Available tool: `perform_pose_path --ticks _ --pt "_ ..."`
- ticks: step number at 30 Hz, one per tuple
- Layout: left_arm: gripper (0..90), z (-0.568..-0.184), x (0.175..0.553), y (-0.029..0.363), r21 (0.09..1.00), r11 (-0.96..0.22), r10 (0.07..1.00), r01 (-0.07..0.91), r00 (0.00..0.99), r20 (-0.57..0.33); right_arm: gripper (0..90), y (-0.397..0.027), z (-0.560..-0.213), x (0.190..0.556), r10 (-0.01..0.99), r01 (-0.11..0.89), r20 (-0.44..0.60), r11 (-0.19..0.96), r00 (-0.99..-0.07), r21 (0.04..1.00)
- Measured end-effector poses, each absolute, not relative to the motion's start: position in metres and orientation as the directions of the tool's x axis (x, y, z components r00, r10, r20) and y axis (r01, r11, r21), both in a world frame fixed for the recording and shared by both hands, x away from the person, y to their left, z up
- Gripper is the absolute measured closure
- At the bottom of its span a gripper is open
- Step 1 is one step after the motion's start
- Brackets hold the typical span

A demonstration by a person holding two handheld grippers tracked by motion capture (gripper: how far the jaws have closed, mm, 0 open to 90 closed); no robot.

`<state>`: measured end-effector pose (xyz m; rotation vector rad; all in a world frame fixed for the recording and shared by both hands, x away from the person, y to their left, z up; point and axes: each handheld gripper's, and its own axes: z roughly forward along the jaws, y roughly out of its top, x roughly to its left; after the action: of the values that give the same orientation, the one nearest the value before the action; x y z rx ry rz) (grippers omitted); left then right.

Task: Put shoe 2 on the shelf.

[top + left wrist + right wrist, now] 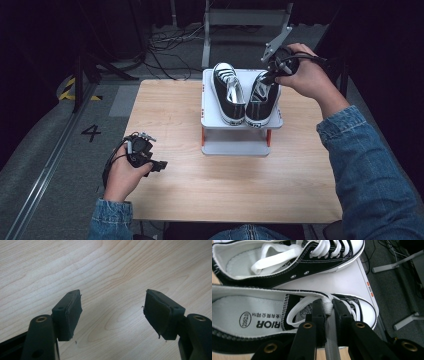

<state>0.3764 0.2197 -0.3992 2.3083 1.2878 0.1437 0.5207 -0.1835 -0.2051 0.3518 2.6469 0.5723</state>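
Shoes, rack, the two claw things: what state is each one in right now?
Left gripper: open, nothing held, above the bare table.
Right gripper: shut on the right shoe's lace.
Right shoe: on the rack, lace loose.
Left shoe: on the rack, upright, untouched.

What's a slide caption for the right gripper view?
Right gripper shut on a white lace of the nearer black sneaker.
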Motion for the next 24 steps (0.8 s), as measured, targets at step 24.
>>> perform_pose_path --ticks 24 --pt "30.8 -0.402 0.385 0.213 0.457 -0.456 0.809 0.764 0.570 -0.145 76.7 -0.182 -0.220 0.511 0.317 0.077 -0.363 0.836 -0.876 0.543"
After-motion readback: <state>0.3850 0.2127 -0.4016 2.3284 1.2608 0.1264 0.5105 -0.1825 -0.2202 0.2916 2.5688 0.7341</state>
